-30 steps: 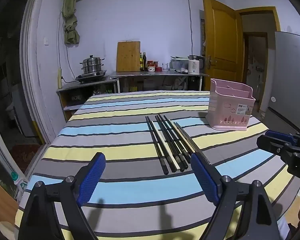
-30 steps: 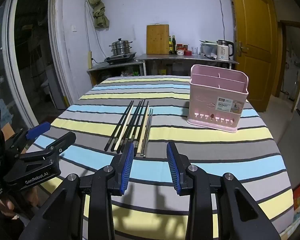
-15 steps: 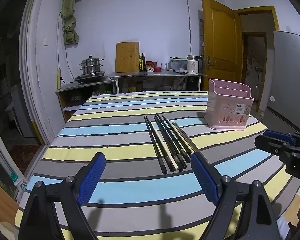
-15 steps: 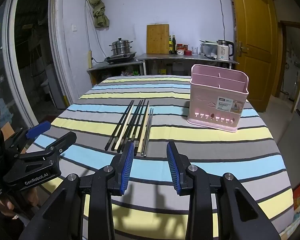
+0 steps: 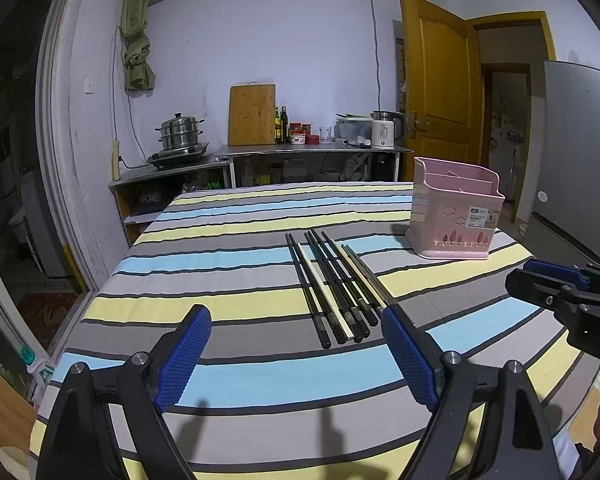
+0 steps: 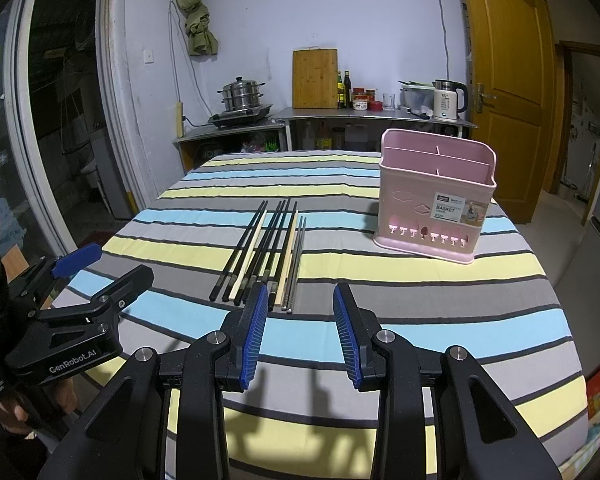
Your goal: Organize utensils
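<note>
Several chopsticks [image 5: 336,288], black, cream and metal, lie side by side on the striped tablecloth [image 5: 240,280]; they also show in the right wrist view [image 6: 266,252]. A pink utensil basket [image 5: 454,216] with divided compartments stands upright to their right, also in the right wrist view [image 6: 434,204]. My left gripper [image 5: 296,348] is open wide and empty, hovering just short of the chopsticks' near ends. My right gripper [image 6: 300,320] is open and empty, near the chopsticks' near ends, slightly right of them.
Each gripper shows in the other's view: the right one [image 5: 564,292] at the right edge, the left one [image 6: 80,304] at the left. Behind the table a counter [image 5: 308,150] holds a steamer pot, cutting board, bottles and kettle. A yellow door [image 5: 436,112] stands open.
Both grippers have shifted very slightly; the chopsticks and basket lie as before. Nothing was taken hold of.
</note>
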The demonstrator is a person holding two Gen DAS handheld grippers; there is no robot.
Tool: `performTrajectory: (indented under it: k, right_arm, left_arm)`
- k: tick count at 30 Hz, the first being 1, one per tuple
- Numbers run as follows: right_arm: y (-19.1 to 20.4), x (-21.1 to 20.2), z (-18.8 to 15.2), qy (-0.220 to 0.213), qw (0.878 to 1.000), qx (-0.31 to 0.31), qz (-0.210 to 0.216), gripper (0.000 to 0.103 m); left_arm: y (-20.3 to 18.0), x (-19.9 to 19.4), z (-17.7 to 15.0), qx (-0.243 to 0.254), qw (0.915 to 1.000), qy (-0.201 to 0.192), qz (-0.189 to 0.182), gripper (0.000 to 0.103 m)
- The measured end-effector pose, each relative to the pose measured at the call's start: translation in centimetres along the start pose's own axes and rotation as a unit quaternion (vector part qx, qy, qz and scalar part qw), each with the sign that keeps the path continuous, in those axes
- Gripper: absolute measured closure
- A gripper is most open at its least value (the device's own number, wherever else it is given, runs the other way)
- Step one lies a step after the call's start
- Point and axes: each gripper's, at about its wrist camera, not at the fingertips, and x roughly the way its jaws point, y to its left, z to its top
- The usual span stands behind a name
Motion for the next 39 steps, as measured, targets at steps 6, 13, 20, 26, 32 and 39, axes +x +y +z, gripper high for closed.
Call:
performTrajectory:
  k: [6,13,20,26,32,39]
  right_arm:
    - [-0.02,0.03,-0.02,0.000,1.000,0.000,0.000,0.068]
    - [-0.03,0.01,0.00,0.000,1.000,0.000,0.000,0.068]
    - [-0.08,0.03,0.01,-0.001,1.000,0.000,0.000,0.068]
    - [-0.10,0.07,0.01,-0.001,1.000,0.000,0.000,0.068]
    - [-0.06,0.09,0.03,-0.001,1.000,0.000,0.000,0.068]
    - [0.08,0.11,0.16,0.001,1.000,0.000,0.000,0.068]
  left_arm:
    - [0.03,-0.07,0.01,0.000,1.0000,0.000,-0.001,0.016]
    - [-0.10,-0.06,-0.04,0.002,1.0000,0.001,-0.002,0.016]
    - [-0.30,-0.07,0.09,0.005,1.0000,0.000,-0.003,0.016]
    - [-0.28,-0.07,0.14,0.006,1.0000,0.001,-0.003,0.016]
    - [-0.29,-0.05,0.14,0.005,1.0000,0.001,-0.003,0.016]
    - [-0.07,0.31,-0.05,0.005,1.0000,0.005,-0.004,0.016]
